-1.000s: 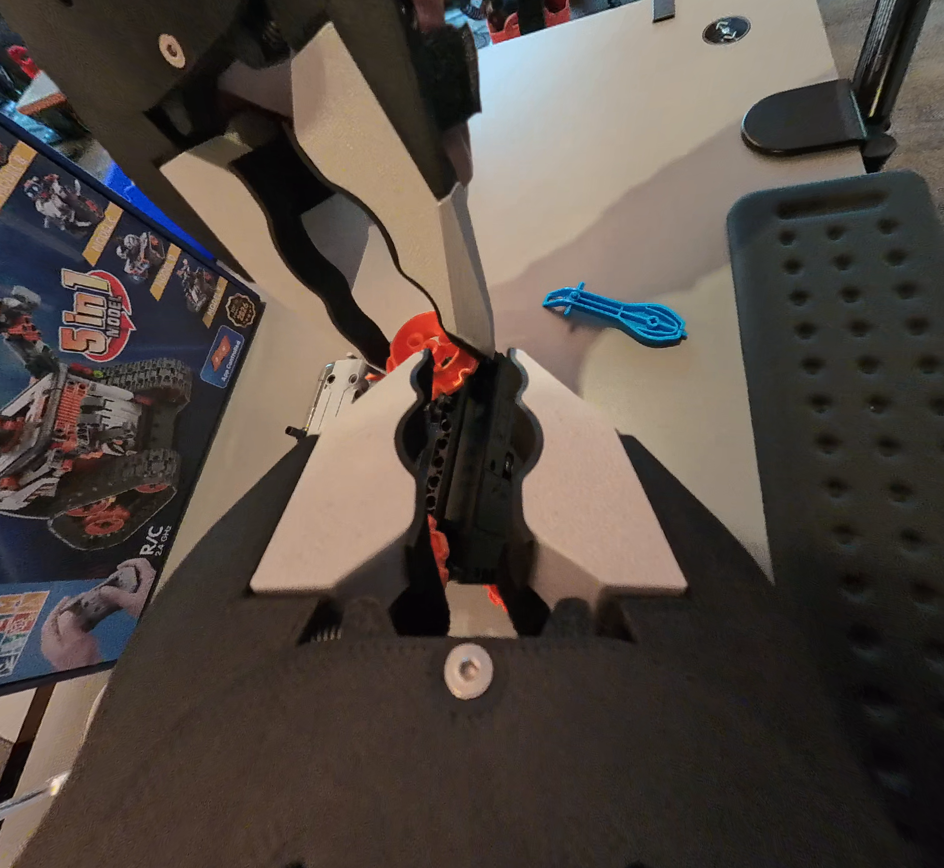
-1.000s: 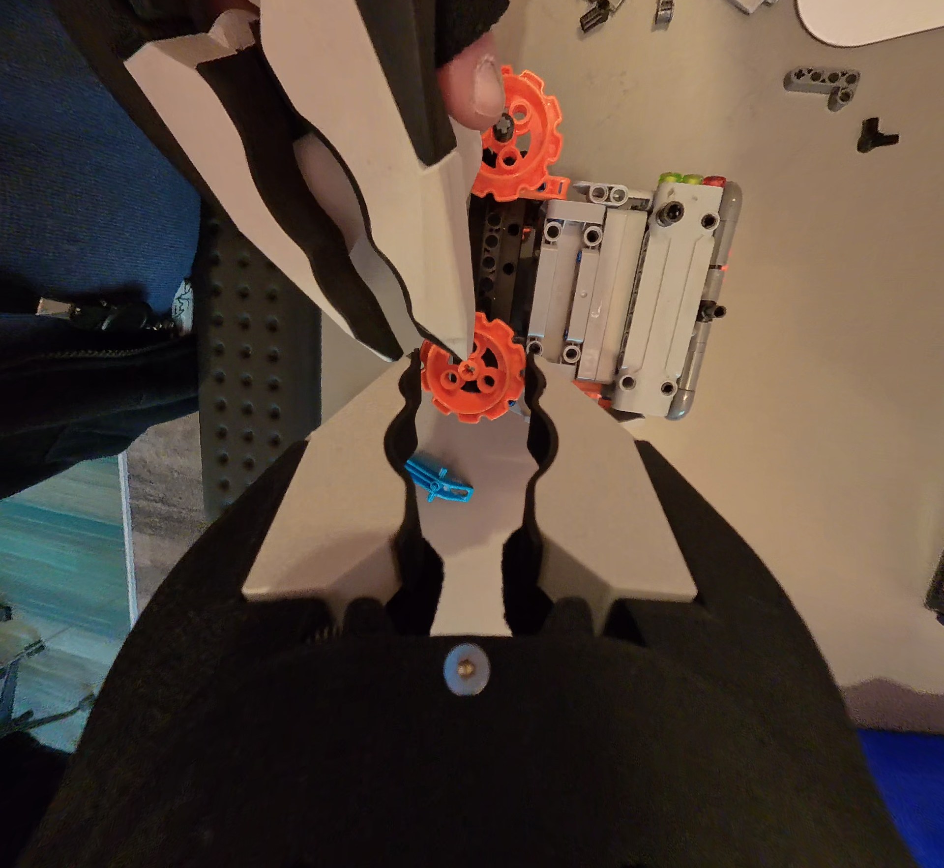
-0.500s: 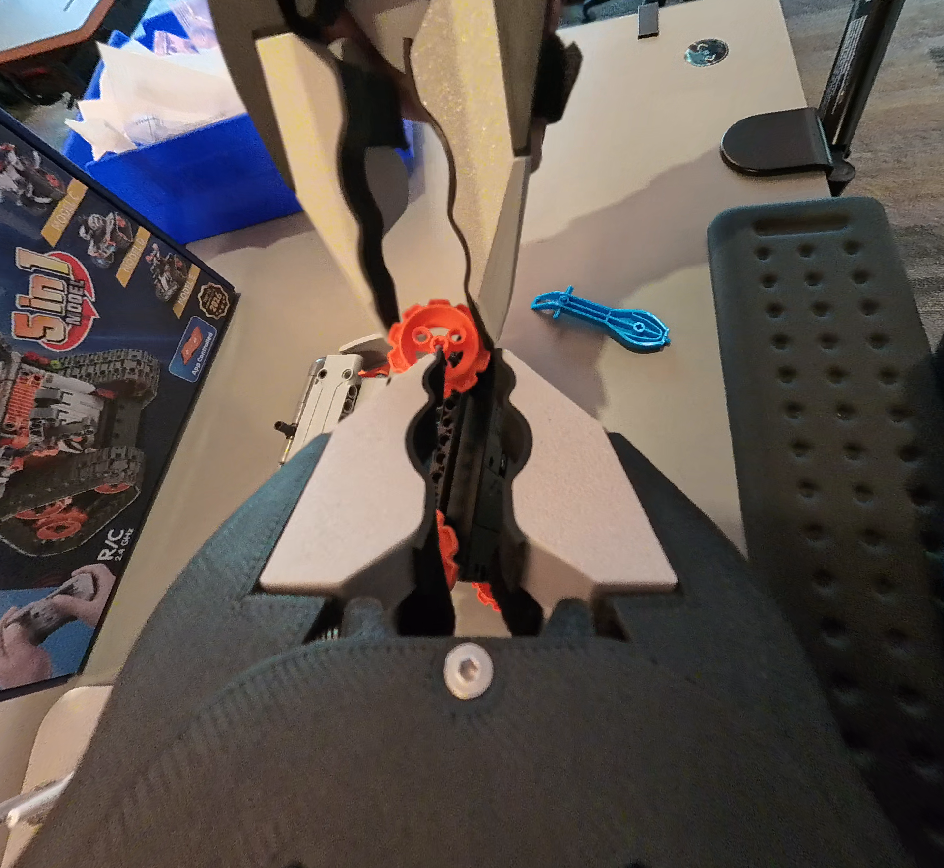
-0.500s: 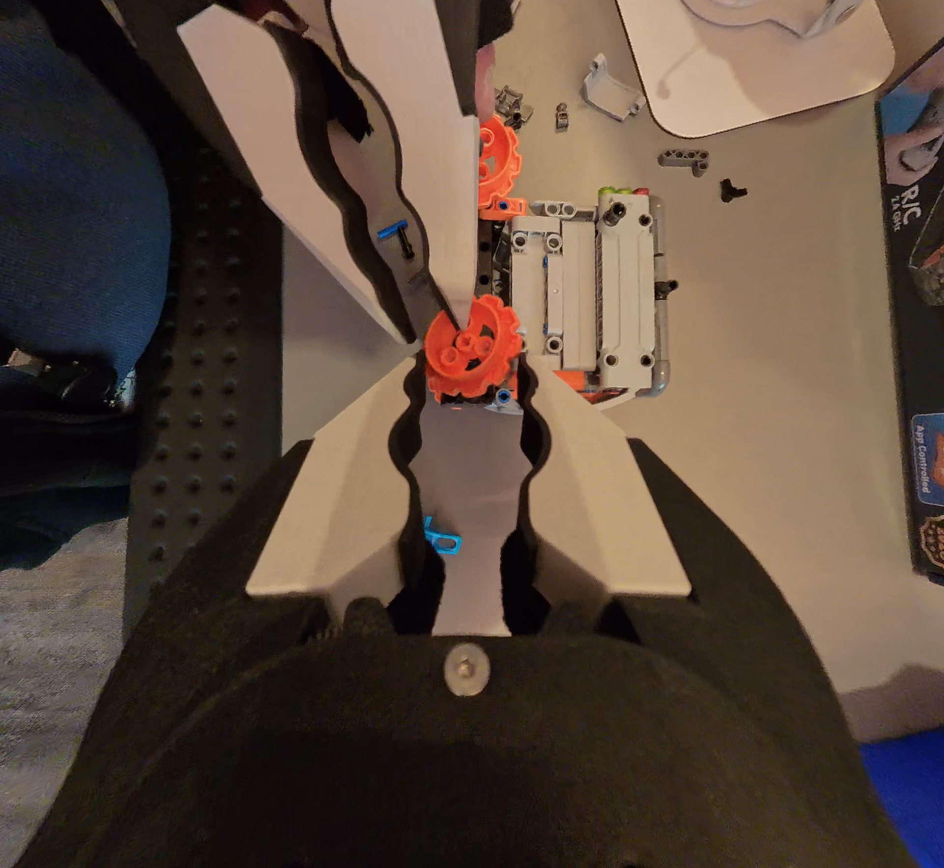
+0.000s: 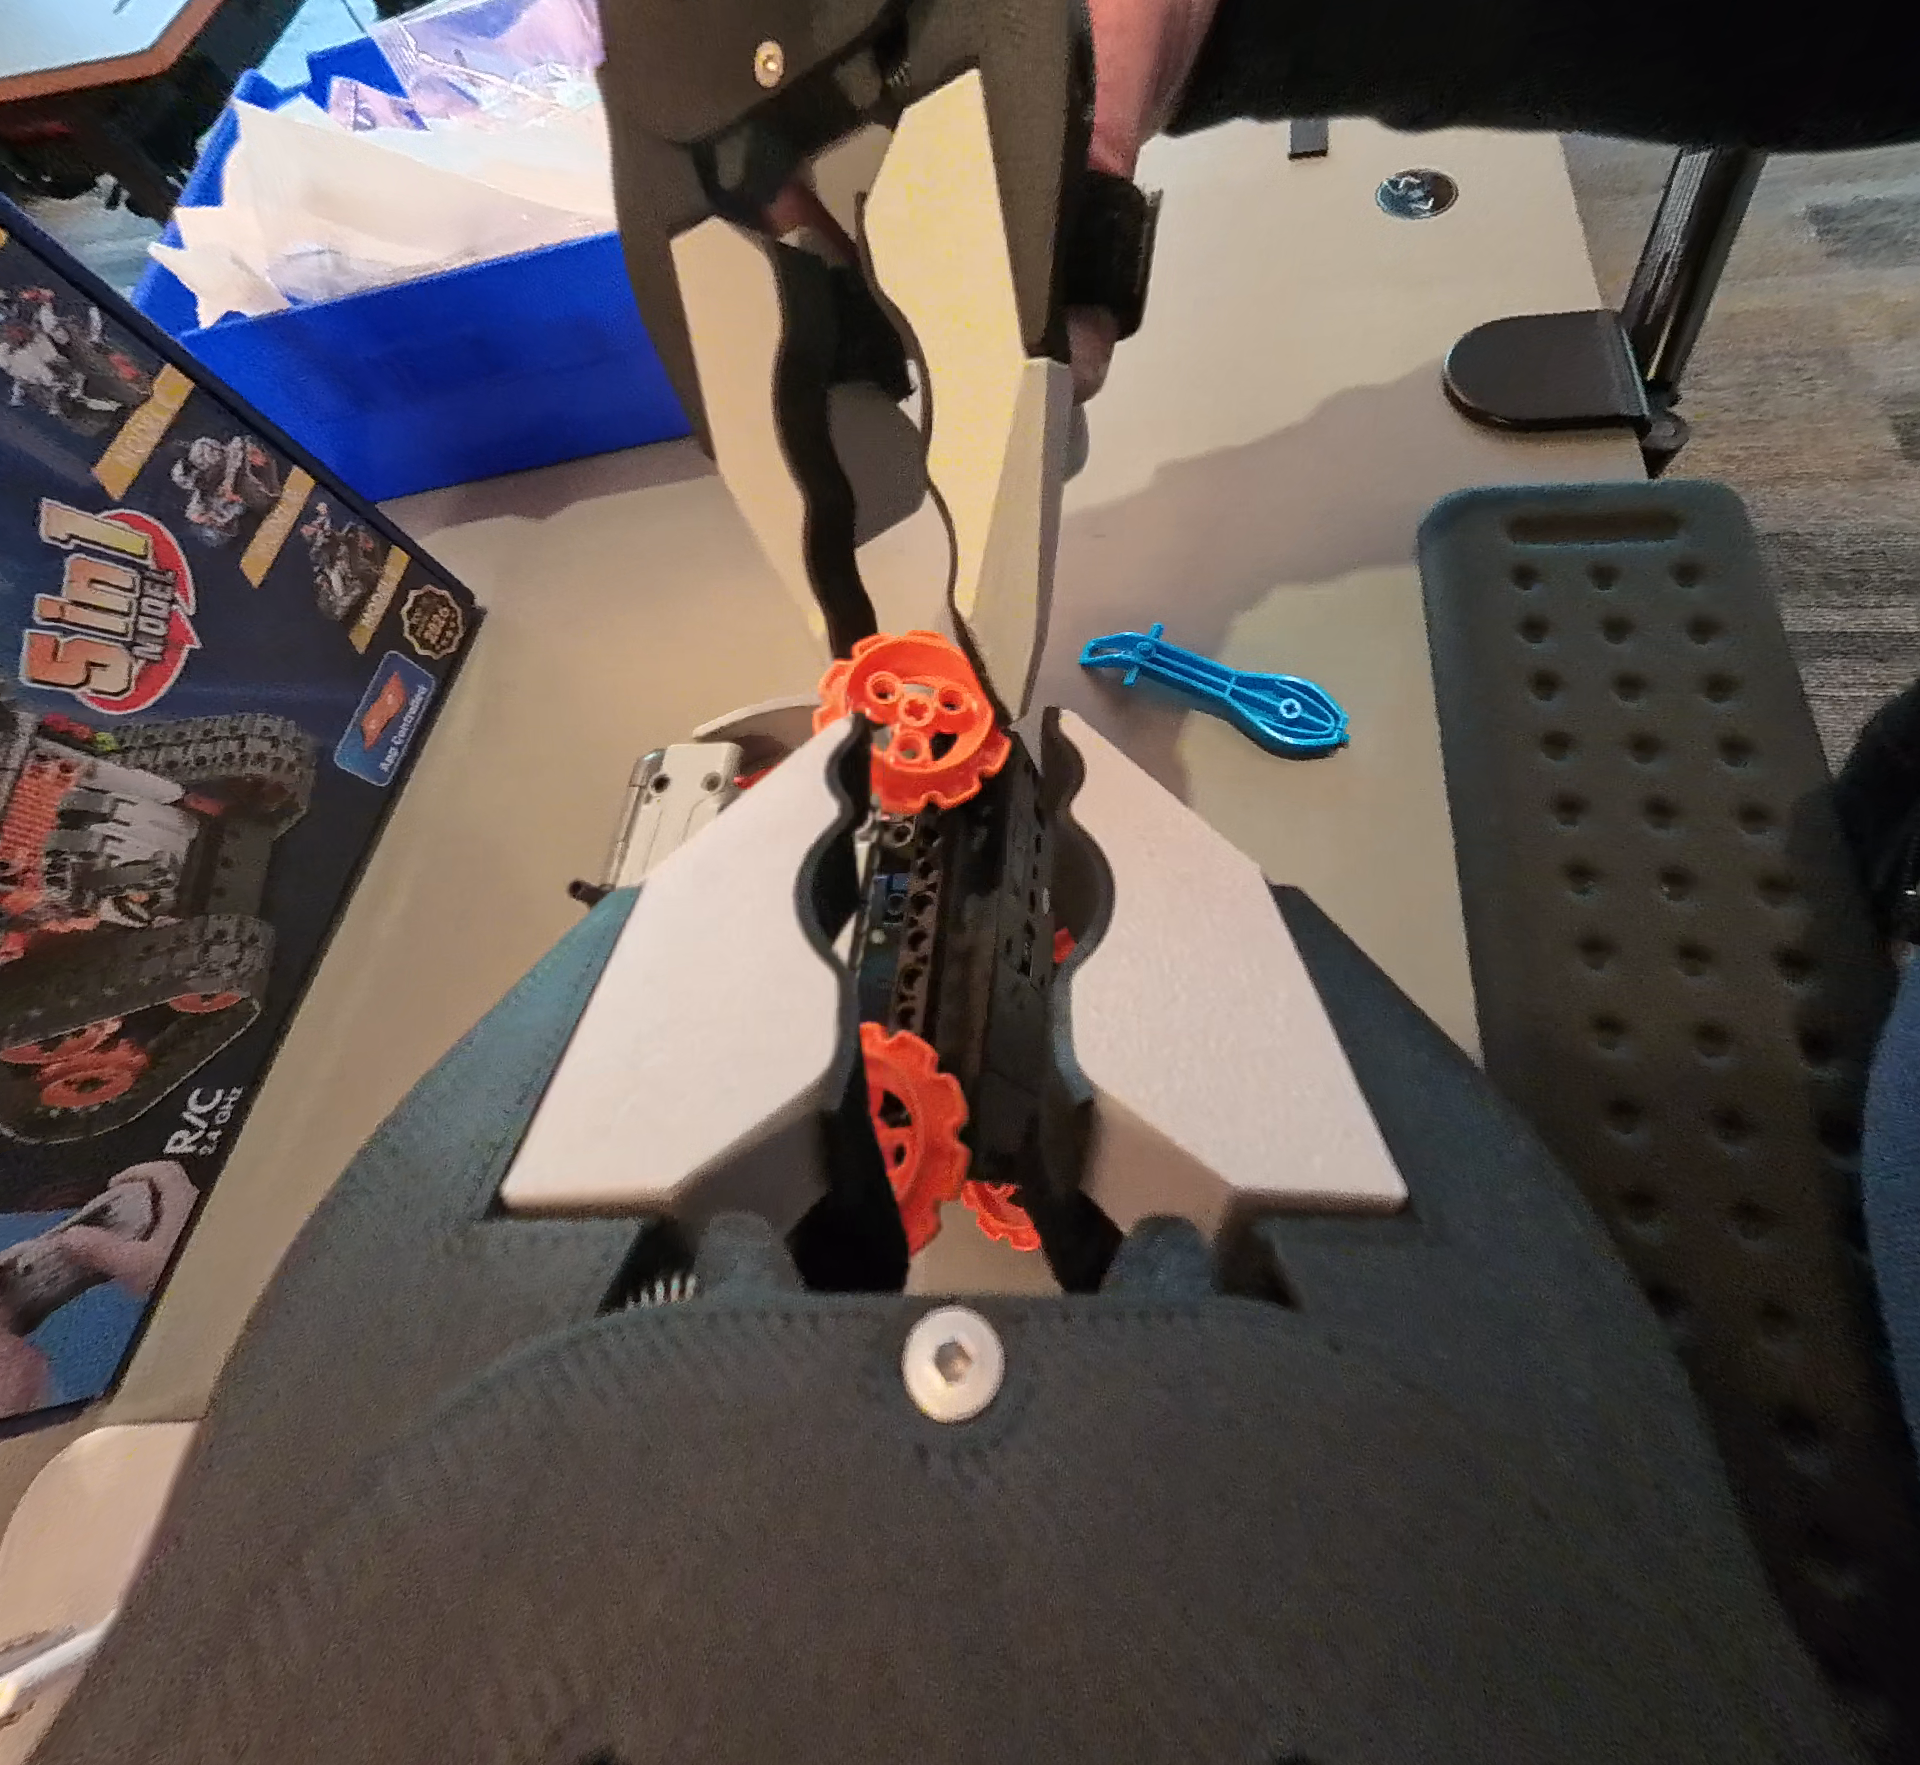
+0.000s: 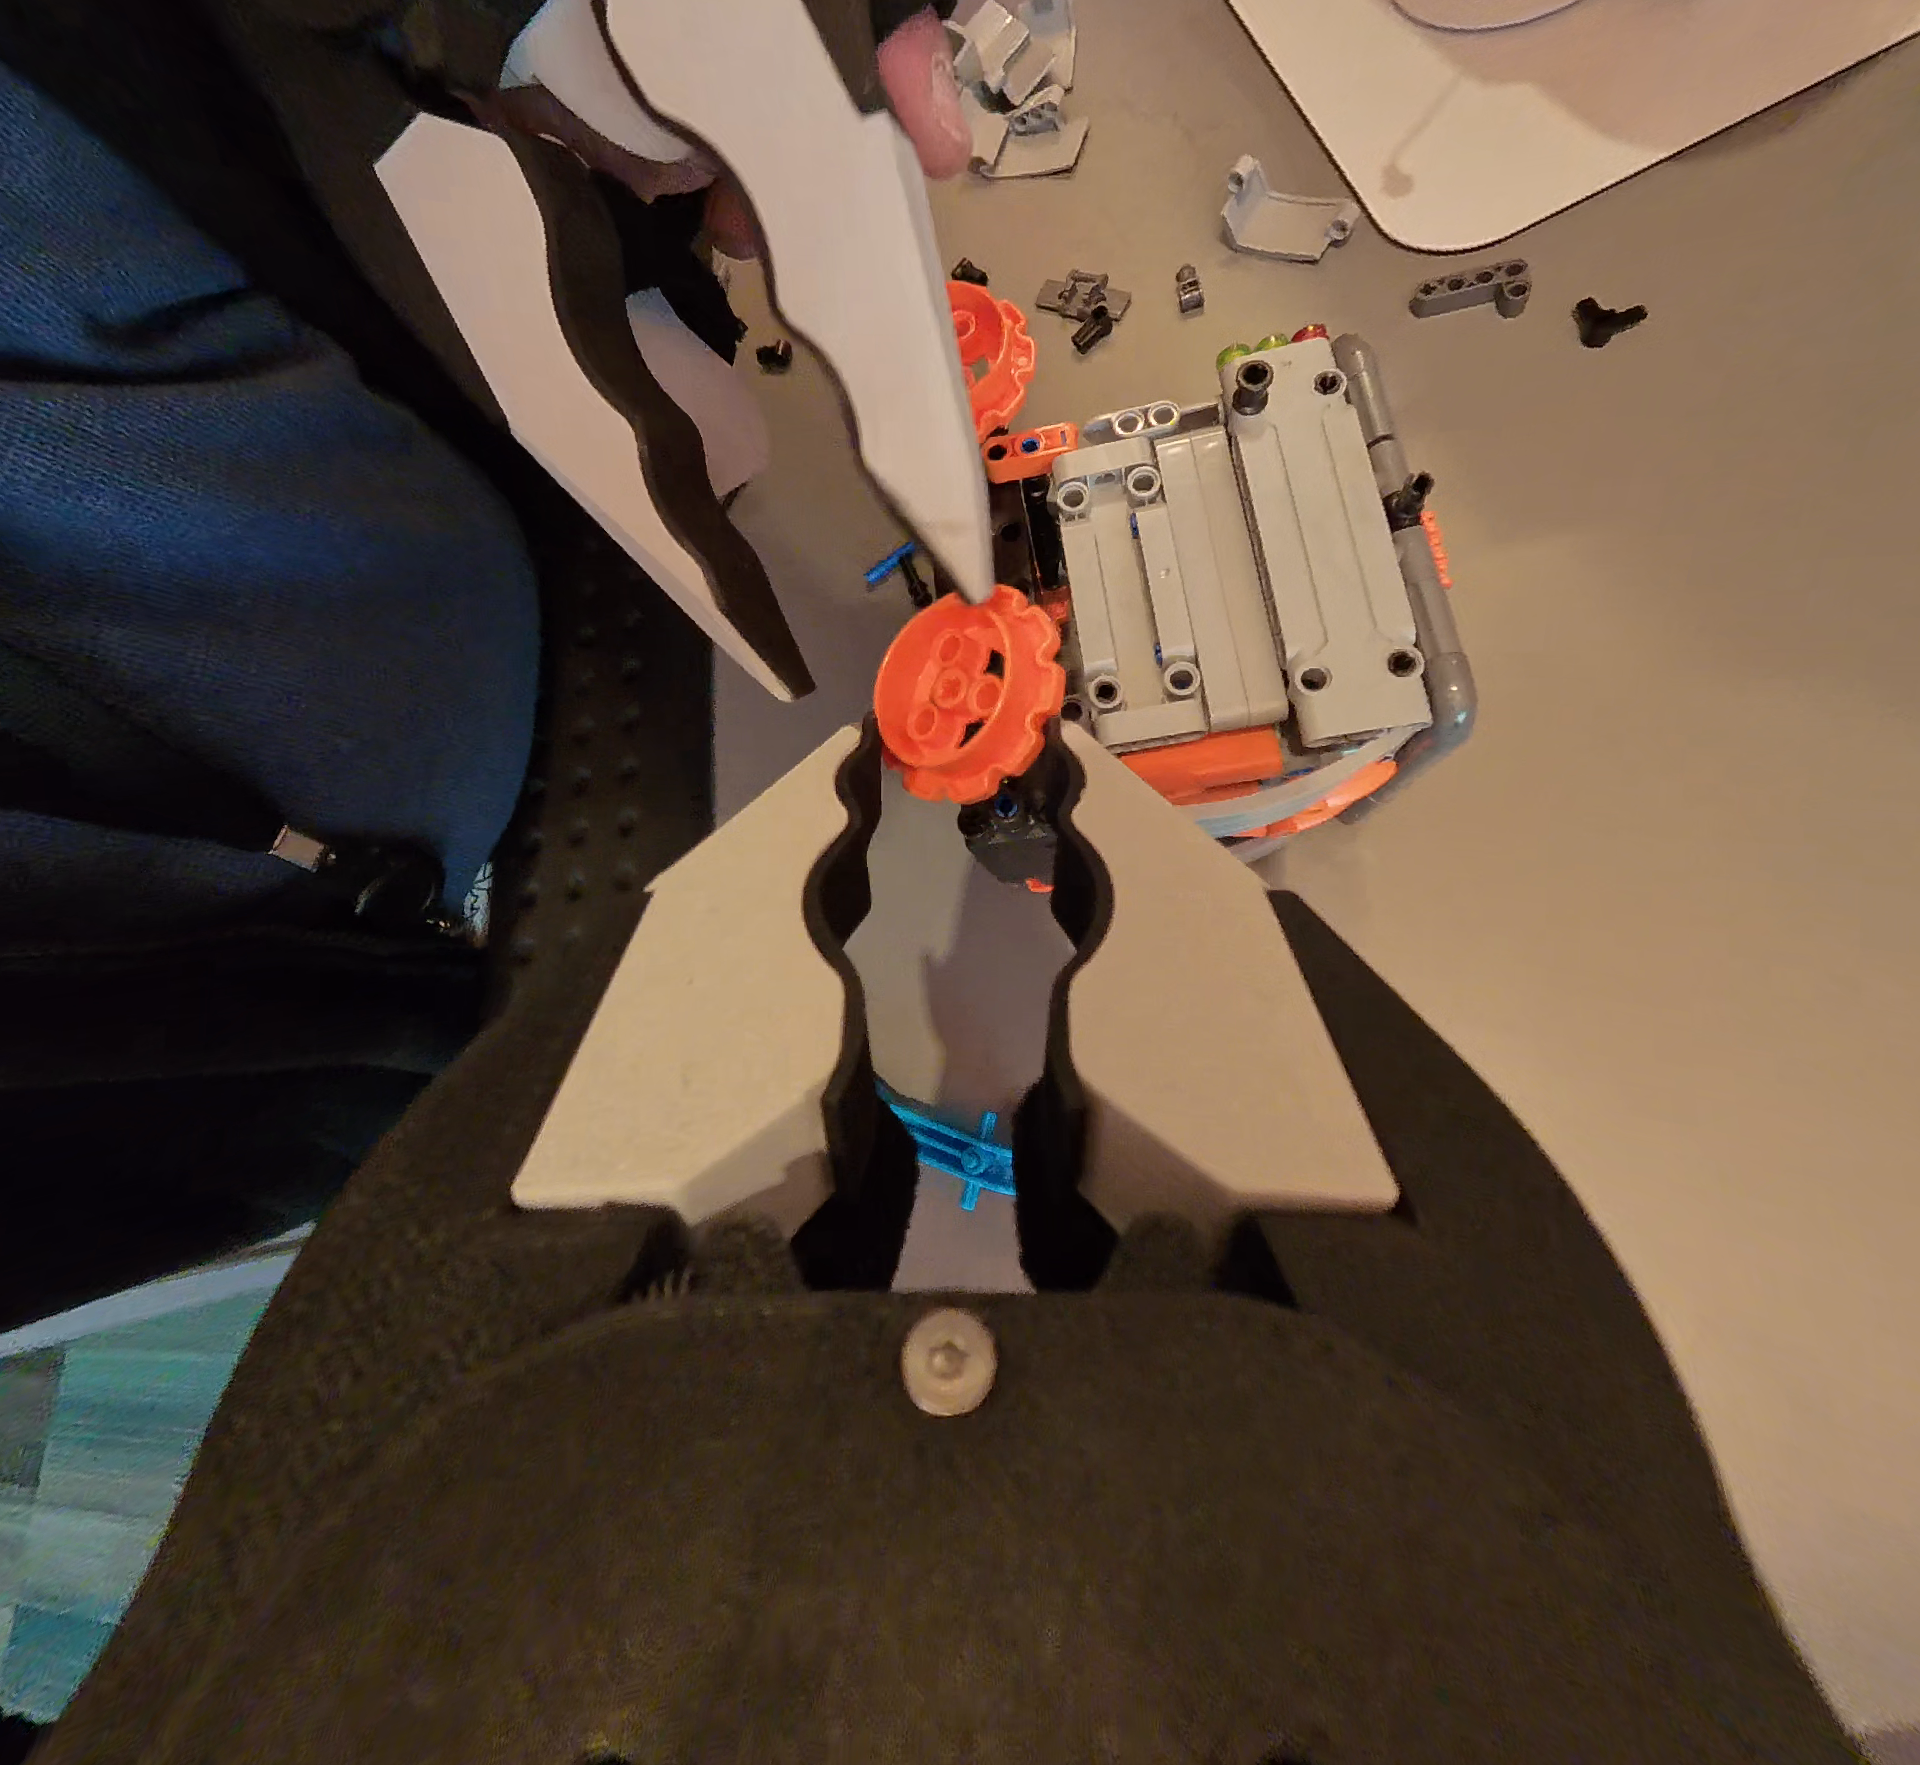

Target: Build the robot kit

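Note:
A grey, black and orange brick model (image 6: 1247, 572) lies on the grey table (image 6: 1558, 884). My left gripper (image 5: 951, 739) is shut on the model's black side beam (image 5: 966, 894); in the right wrist view it (image 6: 883, 640) reaches in from the upper left. My right gripper (image 6: 966, 744) is shut on an orange toothed wheel (image 6: 961, 702) at the near end of that beam, and the wheel sits tilted. In the left wrist view the right gripper (image 5: 930, 676) comes down from above onto that wheel (image 5: 914, 713). A second orange wheel (image 5: 914, 1123) sits at the beam's other end.
A blue plastic tool (image 5: 1216, 692) lies right of the model. A printed toy box (image 5: 156, 780) and a blue bin (image 5: 416, 344) are at the left, a dark perforated pad (image 5: 1662, 884) at the right. Loose grey parts (image 6: 1283, 209) and a white stand base (image 6: 1507, 53) lie beyond. Left and right tips are no more than a few centimetres apart.
The right gripper has swung from a slant to nearly upright over the wheel. The orange wheel, flat against the beam a second ago, is now tilted. The left gripper keeps its hold.

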`<state>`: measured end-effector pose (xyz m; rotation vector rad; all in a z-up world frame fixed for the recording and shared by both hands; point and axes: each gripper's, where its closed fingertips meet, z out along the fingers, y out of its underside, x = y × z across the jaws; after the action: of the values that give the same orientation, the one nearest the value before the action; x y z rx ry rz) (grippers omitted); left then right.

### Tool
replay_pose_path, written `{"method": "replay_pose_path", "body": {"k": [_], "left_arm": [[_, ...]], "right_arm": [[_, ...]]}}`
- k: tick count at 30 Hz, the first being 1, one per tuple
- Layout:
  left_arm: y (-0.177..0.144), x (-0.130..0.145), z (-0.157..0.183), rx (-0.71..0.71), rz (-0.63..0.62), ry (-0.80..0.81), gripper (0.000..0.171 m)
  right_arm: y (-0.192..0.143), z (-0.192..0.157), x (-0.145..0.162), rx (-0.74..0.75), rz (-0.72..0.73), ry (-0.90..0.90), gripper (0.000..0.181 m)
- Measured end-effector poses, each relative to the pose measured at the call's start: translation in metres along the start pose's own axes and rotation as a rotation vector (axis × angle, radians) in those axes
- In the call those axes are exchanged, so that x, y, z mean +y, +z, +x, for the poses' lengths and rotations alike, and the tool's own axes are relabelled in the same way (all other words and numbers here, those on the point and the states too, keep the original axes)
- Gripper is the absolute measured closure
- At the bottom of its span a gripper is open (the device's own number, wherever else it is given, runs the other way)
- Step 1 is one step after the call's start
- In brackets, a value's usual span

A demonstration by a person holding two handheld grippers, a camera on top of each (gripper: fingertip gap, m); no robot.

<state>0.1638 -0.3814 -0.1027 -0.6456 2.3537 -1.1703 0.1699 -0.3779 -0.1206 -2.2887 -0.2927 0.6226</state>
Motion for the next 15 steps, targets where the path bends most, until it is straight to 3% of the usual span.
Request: {"method": "replay_pose_path", "body": {"k": [4, 15], "left_arm": [[0.003, 0.002, -0.002, 0.014, -0.035, 0.015, 0.134], [0.008, 0.009, -0.01, 0.07, -0.077, -0.057, 0.143]], "right_arm": [[0.0, 0.0, 0.0, -0.022, 0.012, 0.037, 0.153], [-0.002, 0.002, -0.002, -0.045, 0.05, 0.082, 0.153]]}}
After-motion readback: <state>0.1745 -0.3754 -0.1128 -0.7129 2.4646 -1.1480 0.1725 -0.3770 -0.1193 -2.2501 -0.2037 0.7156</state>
